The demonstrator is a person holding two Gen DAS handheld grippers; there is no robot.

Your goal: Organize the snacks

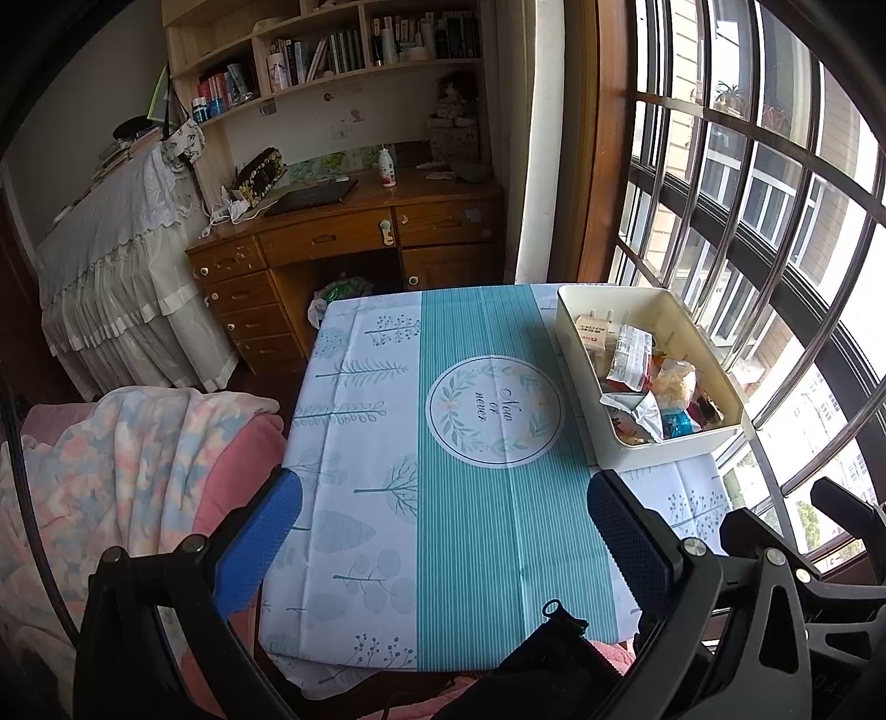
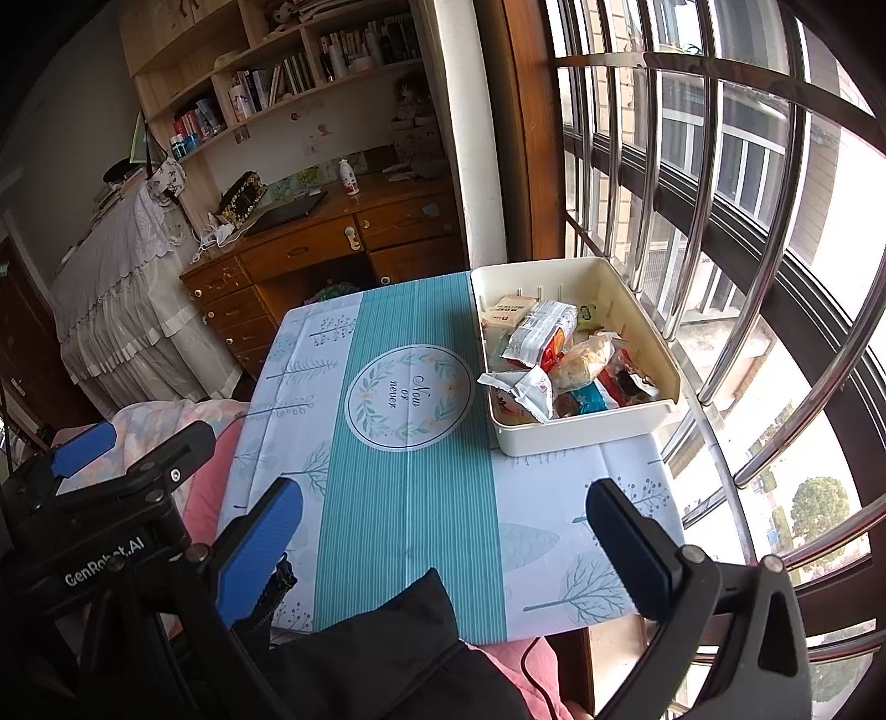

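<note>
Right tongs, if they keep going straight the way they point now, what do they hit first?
Probably the tablecloth. The right tongs are open, empty, and aimed down at its teal stripe near the round emblem. The white snack bin sits off to the right of that line, though depth is hard to judge.

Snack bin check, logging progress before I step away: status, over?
Left gripper open, empty. Right gripper open, empty. Snacks all in white bin at table's window side. Nothing in the way.

Daylight entered through a barred window point(image 2: 720, 221) on the right. A wooden desk point(image 1: 343, 243) with drawers stood against the far wall beneath bookshelves point(image 1: 332, 50). A cloth-draped cabinet point(image 1: 122, 288) stood left of it.
</note>
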